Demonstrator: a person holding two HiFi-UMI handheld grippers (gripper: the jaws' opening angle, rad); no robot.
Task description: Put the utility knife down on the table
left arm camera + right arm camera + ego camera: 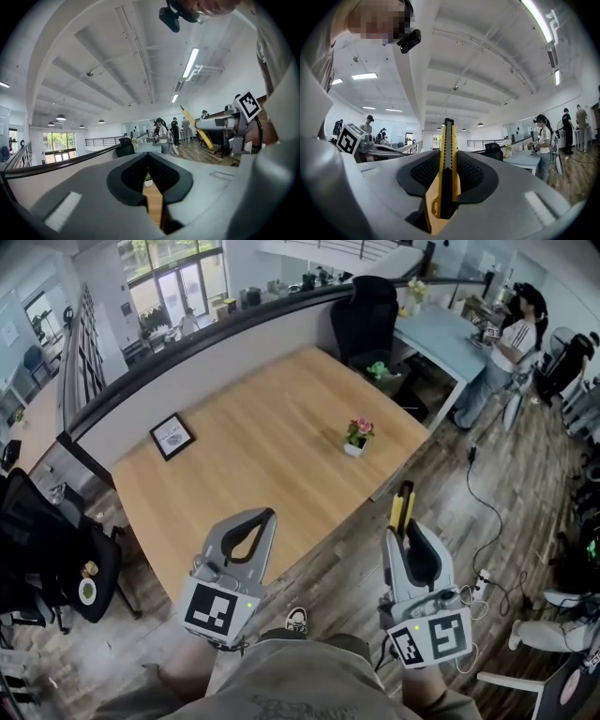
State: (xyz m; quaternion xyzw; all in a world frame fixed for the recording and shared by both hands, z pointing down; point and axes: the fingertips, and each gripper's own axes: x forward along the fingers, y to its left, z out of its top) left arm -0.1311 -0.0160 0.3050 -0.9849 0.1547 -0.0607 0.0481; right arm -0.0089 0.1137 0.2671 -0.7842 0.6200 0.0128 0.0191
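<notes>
Two grippers hang side by side over the wooden floor, just short of the near edge of the table [281, 427]. We judge the step in hand to be the carry, since the utility knife [446, 161] is not yet over the tabletop. Our right gripper [405, 532] has it clamped. The pads [472, 174] press on its two flat sides, and the yellow-and-black body lies along the jaws. Its back end sits down in the throat, and its front end sticks out well past the fingertips, pointing toward the table. Our left gripper [265, 516] carries nothing, its jaw tips closed together. Next we need to bring the right gripper over bare wood, well apart from the small flower pot [357, 435] and the framed picture [172, 436]. Then we lower the knife until it lies flat and spread the jaws.
</notes>
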